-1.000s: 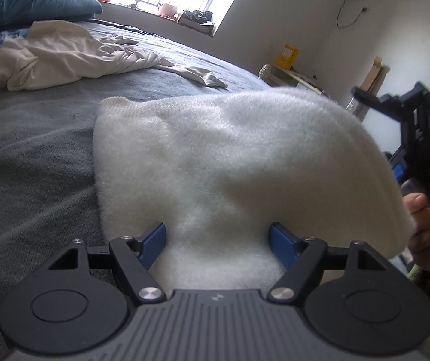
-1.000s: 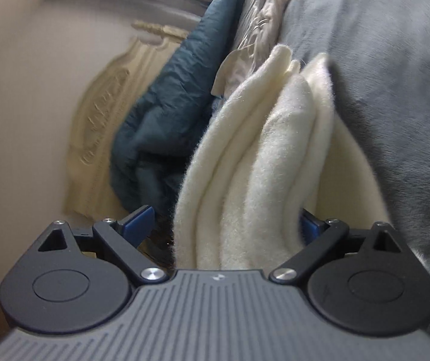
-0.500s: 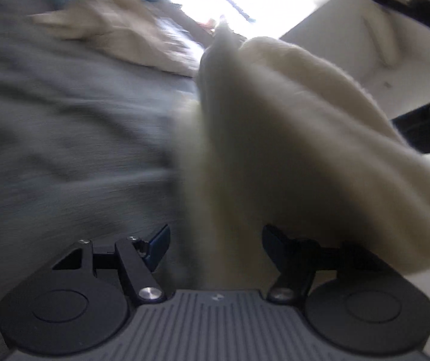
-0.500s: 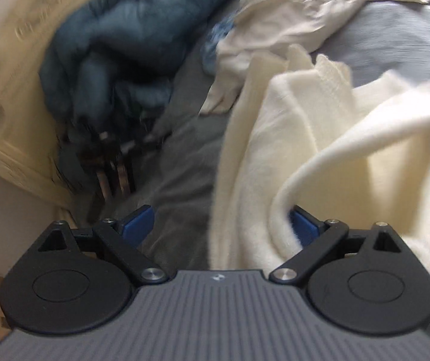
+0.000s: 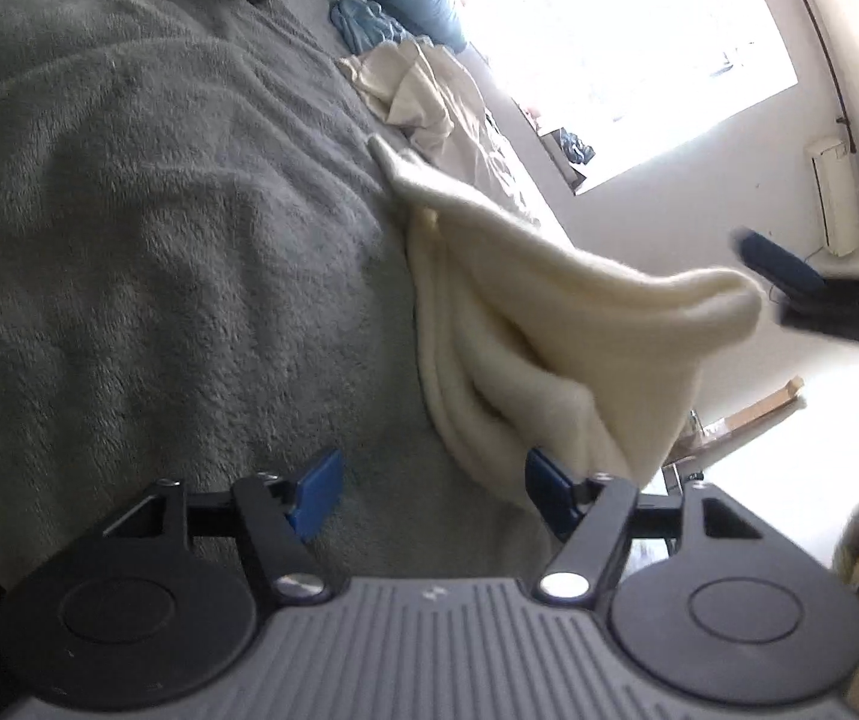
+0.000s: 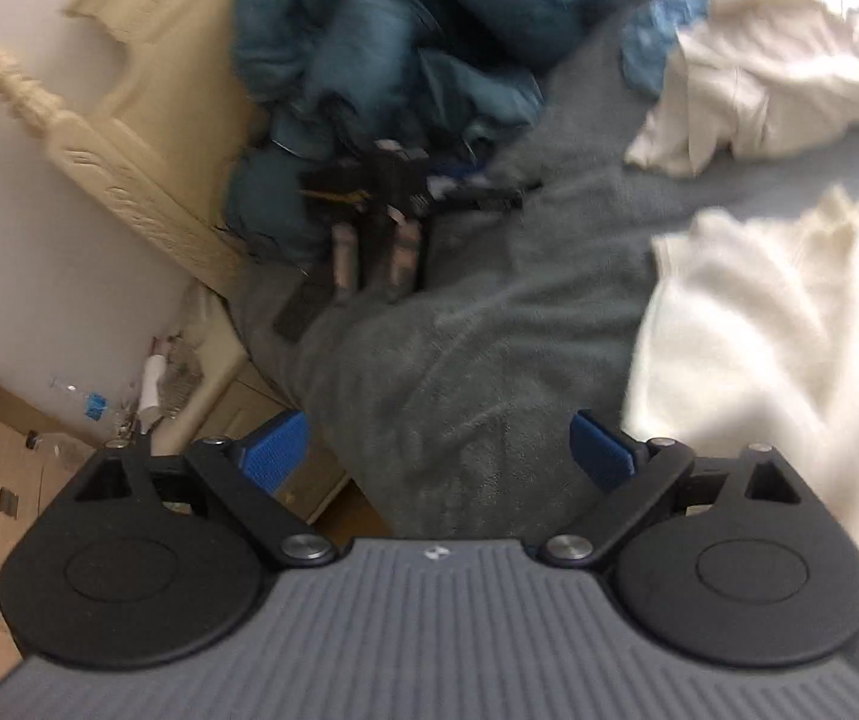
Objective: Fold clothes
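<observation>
Both grippers have let go of the cream fleece garment (image 5: 525, 324). A second ago its folded bulk sat between each pair of fingers; now the left gripper (image 5: 432, 483) stands open over bare grey blanket (image 5: 147, 228), its jaws having just been widening, with nothing between them. The garment lies just right of its right pad, bunched in 2 or 3 loose layers, 1 flap lifted toward the right gripper (image 5: 813, 294). In the right wrist view that gripper (image 6: 438, 447) is likewise open and empty, the fleece (image 6: 777, 330) to its right. The fold looks dropped rather than squared, so it likely needs tidying before the crumpled beige clothes (image 6: 771, 78) beyond.
</observation>
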